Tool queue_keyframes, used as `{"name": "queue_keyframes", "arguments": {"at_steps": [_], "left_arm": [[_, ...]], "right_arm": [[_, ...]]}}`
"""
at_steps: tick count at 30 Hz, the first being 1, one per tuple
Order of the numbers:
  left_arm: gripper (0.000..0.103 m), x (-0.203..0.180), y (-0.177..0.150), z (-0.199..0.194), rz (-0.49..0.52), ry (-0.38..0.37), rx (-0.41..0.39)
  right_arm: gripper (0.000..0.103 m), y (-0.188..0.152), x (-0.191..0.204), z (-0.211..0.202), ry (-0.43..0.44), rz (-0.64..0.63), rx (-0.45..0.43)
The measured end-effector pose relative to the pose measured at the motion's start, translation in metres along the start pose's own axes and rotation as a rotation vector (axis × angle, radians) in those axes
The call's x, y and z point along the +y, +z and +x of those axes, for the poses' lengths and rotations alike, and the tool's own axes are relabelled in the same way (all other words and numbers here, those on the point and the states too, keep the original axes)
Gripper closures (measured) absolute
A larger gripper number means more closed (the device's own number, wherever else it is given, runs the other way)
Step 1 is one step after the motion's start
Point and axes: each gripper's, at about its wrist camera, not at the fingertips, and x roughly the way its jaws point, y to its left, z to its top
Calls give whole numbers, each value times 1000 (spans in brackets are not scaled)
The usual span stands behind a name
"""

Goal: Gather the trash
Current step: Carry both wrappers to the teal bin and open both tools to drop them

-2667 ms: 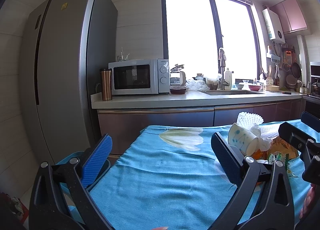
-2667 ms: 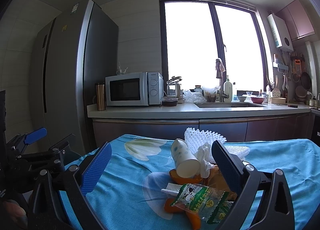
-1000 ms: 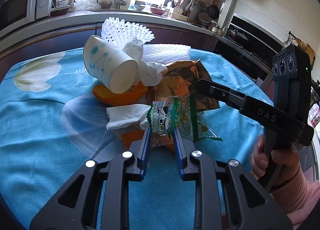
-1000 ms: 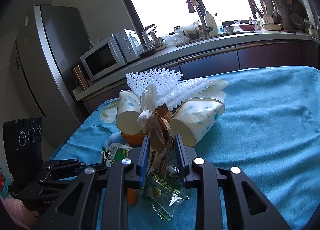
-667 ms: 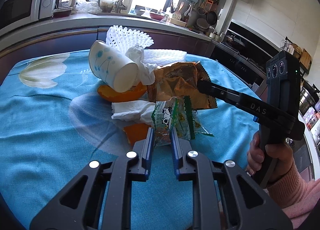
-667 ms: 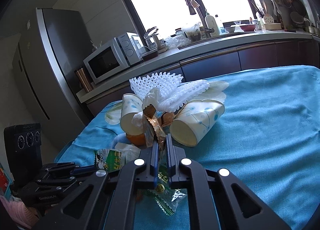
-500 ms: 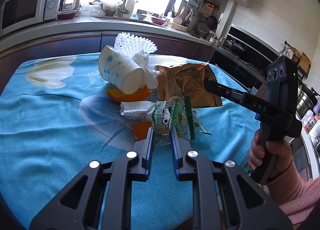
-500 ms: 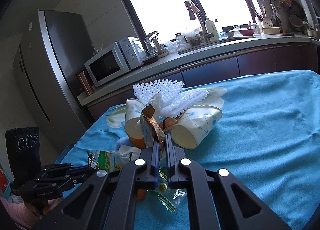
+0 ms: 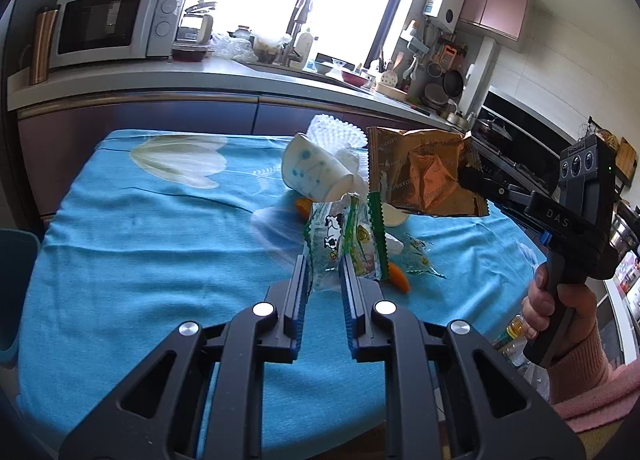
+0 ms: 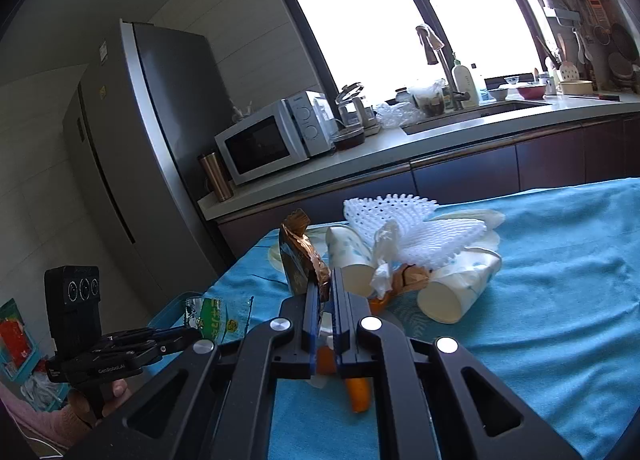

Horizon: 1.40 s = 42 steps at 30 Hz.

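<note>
My left gripper [image 9: 323, 264] is shut on a green and clear snack wrapper [image 9: 340, 240] with a cow print, lifted off the blue tablecloth [image 9: 160, 236]. In the right wrist view that wrapper [image 10: 218, 318] hangs at the lower left. My right gripper [image 10: 325, 278] is shut on a crumpled brown foil bag [image 10: 302, 256], raised above the pile; the left wrist view shows the bag [image 9: 420, 176] held up at the right. Left on the cloth are two paper cups [image 10: 456, 288], white foam netting [image 10: 404, 220], a tissue [image 10: 384, 256] and orange peel [image 10: 358, 392].
A teal bin [image 10: 176, 310] stands beside the table's left edge. Behind the table runs a kitchen counter [image 9: 160, 78] with a microwave [image 9: 108, 24] and sink; a tall fridge [image 10: 132, 156] is at the left. A small clear wrapper [image 9: 418, 260] lies near the peel.
Both grippers closed on their wrappers and lifted them off the pile. The left one drew back toward the left with the green wrapper; the right one rose with the brown bag.
</note>
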Motion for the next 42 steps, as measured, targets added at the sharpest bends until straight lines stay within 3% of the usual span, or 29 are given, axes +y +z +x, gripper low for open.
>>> {"name": "queue_keyframes", "arguments": {"at_steps": [16, 24, 31, 42], "left_arm": [[86, 122, -13, -112, -213, 319, -146], [86, 186, -25, -152, -311, 493, -184], [86, 240, -36, -153, -387, 595, -158], [86, 288, -49, -133, -456, 673, -87]], "right_arm": [[98, 4, 137, 127, 357, -126, 173], [98, -8, 201, 192, 458, -177, 267], [98, -20, 234, 248, 491, -180, 376], [98, -47, 275, 324, 442, -211, 553]]}}
